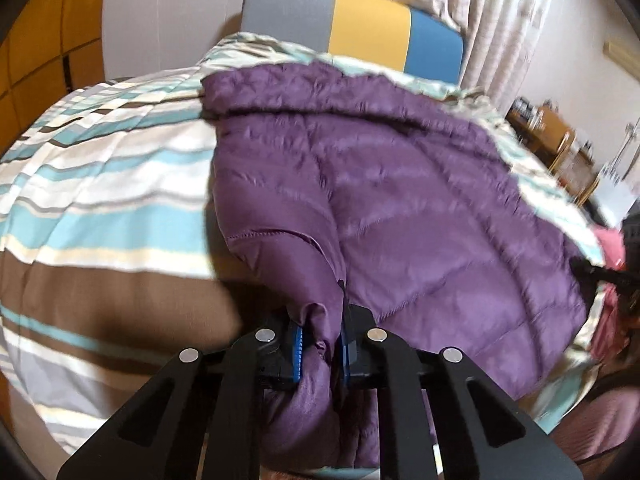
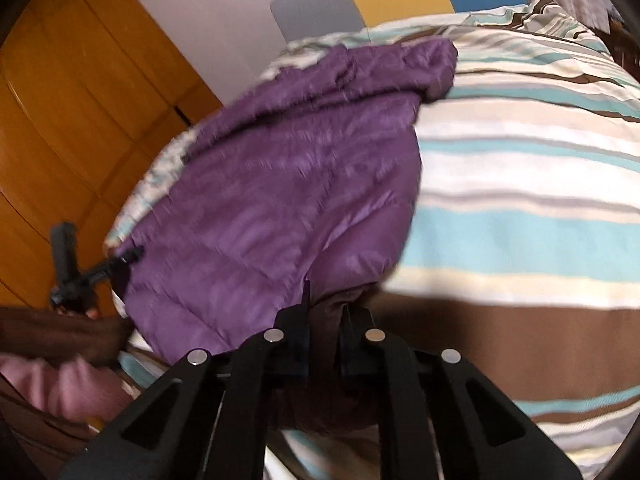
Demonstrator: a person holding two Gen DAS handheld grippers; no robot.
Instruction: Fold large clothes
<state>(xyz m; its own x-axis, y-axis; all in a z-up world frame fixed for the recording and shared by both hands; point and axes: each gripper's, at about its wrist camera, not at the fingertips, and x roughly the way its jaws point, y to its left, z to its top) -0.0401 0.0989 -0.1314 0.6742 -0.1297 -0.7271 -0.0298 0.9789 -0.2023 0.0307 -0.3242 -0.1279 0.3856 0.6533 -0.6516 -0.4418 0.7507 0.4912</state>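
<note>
Left wrist view, nearest first: the left claw (image 1: 321,350), black with blue pads, is clamped on a bunched fold of the quilted purple puffer jacket (image 1: 392,184) at its near edge, the fabric pinched tight between the two pads. From that pinch the jacket spreads away across the bed, its folded-over collar or hood lying at the far end. Under it lies the striped bed cover (image 1: 104,184), in bands of brown, pale blue, cream and grey, which fills the left side of the view. At the right edge, blurred, the other claw shows as a black shape against pink fabric. Beyond the bed stands a headboard in grey, yellow and blue panels (image 1: 372,28), with pale patterned curtains (image 1: 492,12) behind it and wooden furniture further right.

Right wrist view: the right claw (image 2: 325,344) is likewise closed on a dark, shadowed fold of the jacket's near edge. The purple jacket runs up and left from there over the same striped cover. At the lower left, a pink sleeve (image 2: 68,388) shows, and above it the left claw, small and blurred, at the jacket's other corner. Orange-brown wooden wardrobe doors (image 2: 88,92) stand behind.
</note>
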